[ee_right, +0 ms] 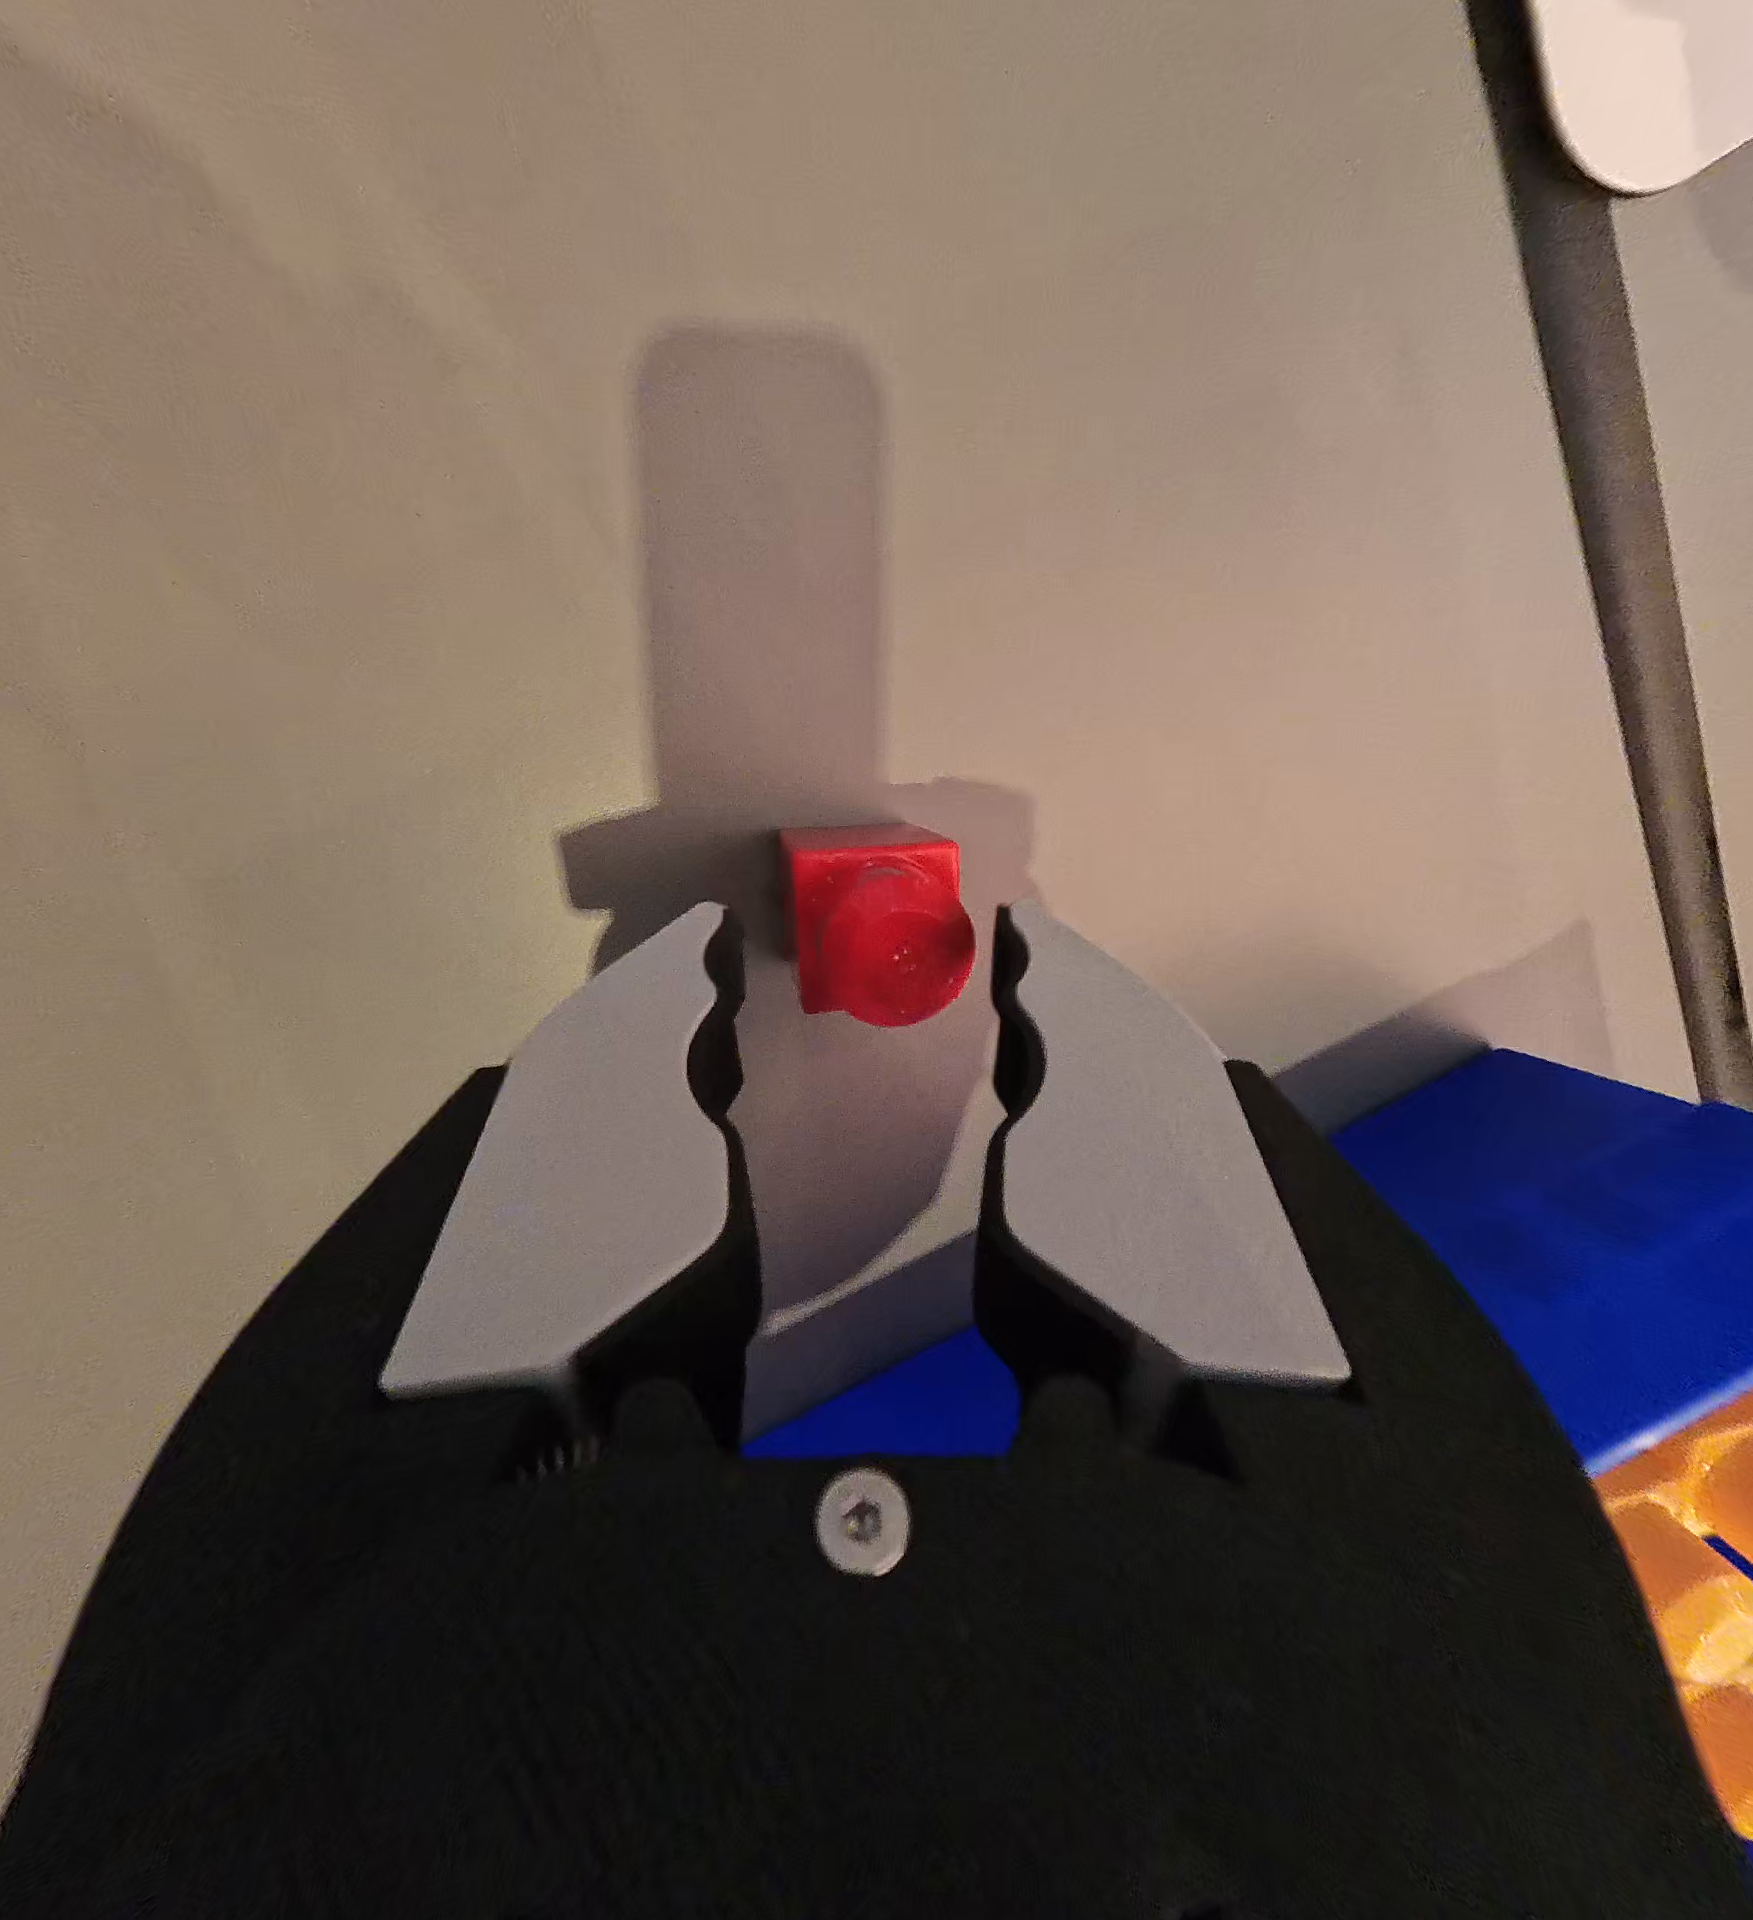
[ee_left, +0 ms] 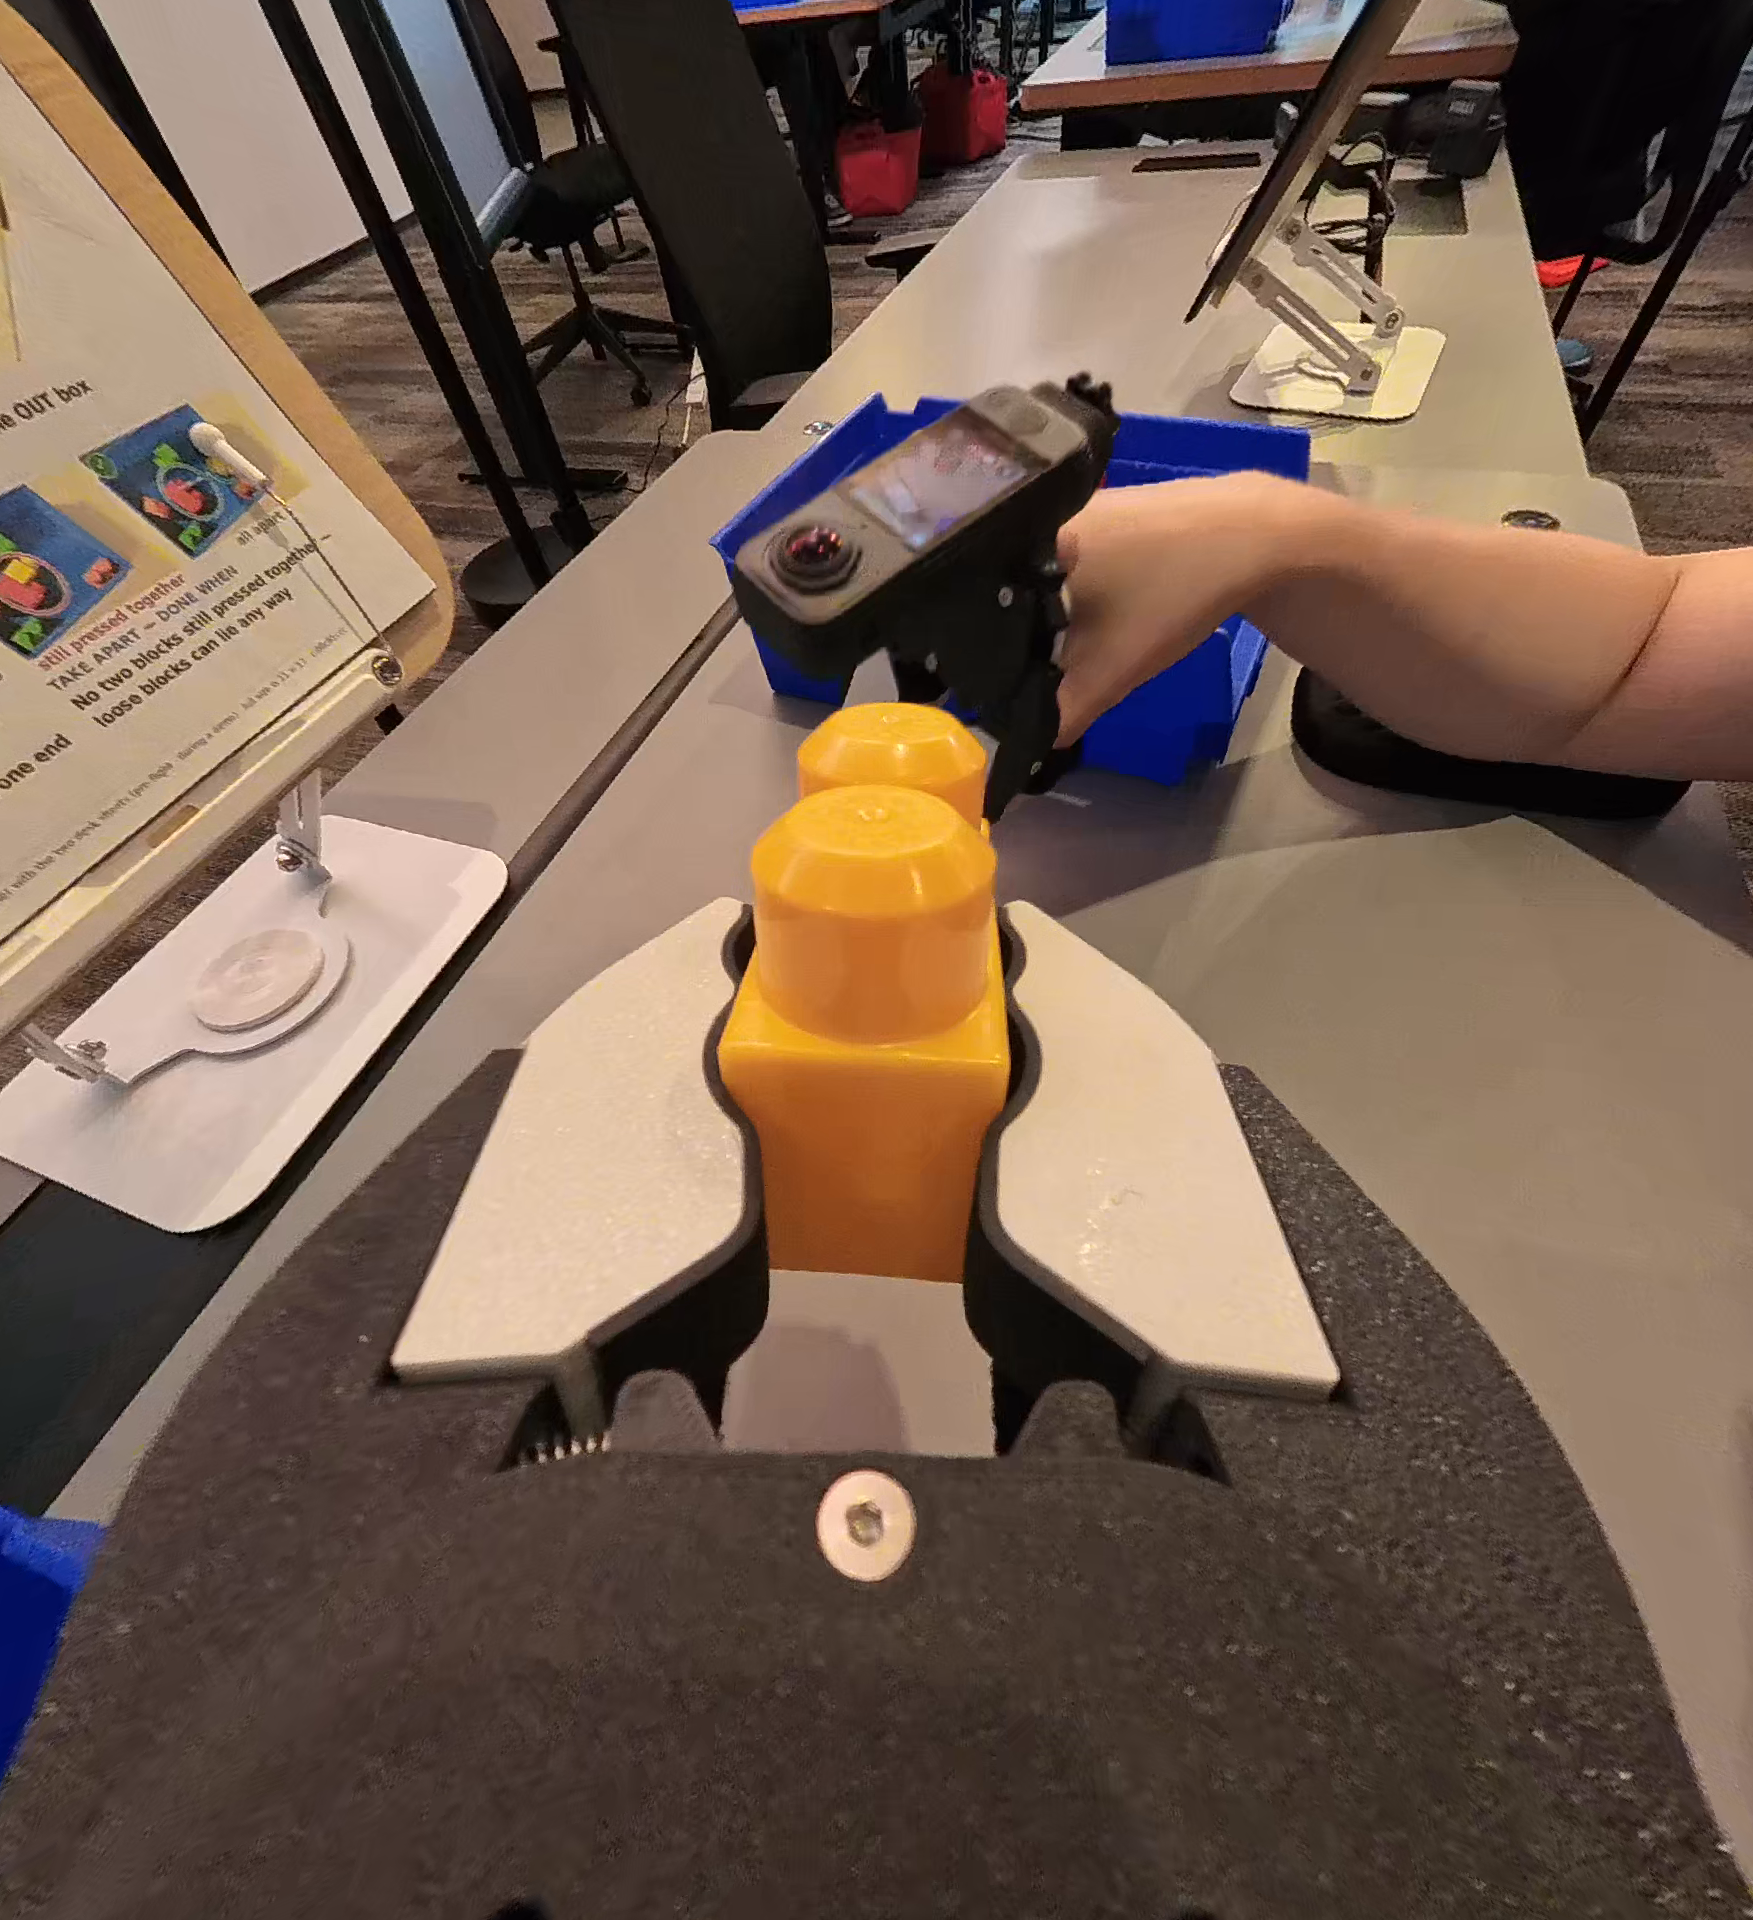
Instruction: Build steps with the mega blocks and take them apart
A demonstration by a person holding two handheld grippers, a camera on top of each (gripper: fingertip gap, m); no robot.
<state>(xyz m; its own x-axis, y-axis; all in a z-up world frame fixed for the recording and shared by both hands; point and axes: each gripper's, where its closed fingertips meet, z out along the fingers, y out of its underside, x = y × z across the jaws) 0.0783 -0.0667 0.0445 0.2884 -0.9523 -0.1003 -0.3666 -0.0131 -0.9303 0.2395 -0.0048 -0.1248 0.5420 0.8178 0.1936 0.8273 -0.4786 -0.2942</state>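
1 orange block (ee_left: 867,1060) in left gripper (ee_left: 870,935), 1 red block (ee_right: 877,925) before right gripper (ee_right: 867,935)

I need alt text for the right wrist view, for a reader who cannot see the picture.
The right claw is open and points down at a small red block with one stud, which lies on a grey table just beyond the tips. At the lower right is a blue bin holding orange blocks.
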